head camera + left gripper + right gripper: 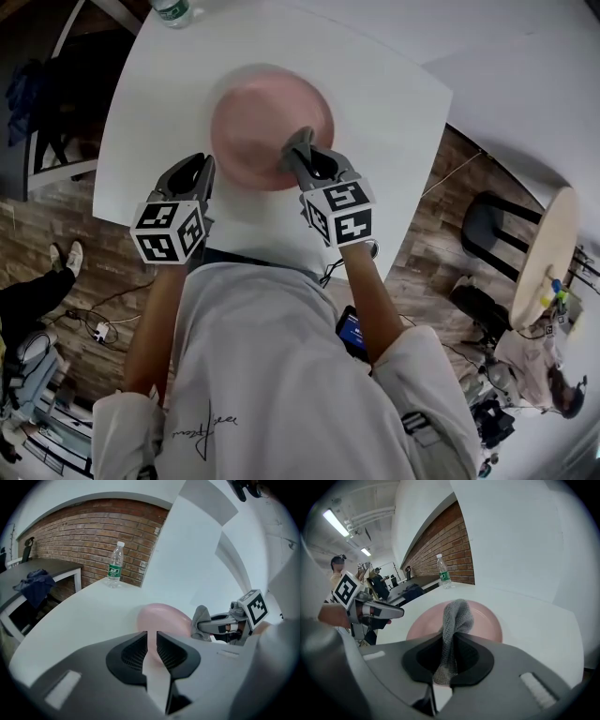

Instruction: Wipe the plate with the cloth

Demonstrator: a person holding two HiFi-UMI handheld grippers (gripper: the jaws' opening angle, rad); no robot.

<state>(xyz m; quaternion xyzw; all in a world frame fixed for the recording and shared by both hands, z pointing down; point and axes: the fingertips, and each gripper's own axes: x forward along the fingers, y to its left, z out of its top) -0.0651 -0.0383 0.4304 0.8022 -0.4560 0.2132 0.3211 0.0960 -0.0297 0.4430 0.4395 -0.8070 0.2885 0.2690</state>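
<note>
Nearest the person, the left gripper [152,637] had its jaws a narrow way apart, with nothing pressed between them. It sat at the near left rim of the plate [253,117]. I could not tell whether the rim had entered the gap. It was probably placed there to steady the plate while the other side wiped.

Beside it, the right gripper [452,641] was clamped on the cloth [457,616]. A grey fold stood out ahead of the jaws, which left fabric free to rub with. This fold hung over the plate's near right part, and contact could not be made out. Wiping looked about to start rather than under way.

The plate lay flat near the middle of the table [375,84], within reach of both hands. Farther off, a bottle [114,565] stood upright at the far edge, well apart from the plate and out of the way.

Counted: two grippers, one cloth, one plate, one bottle, one table.
</note>
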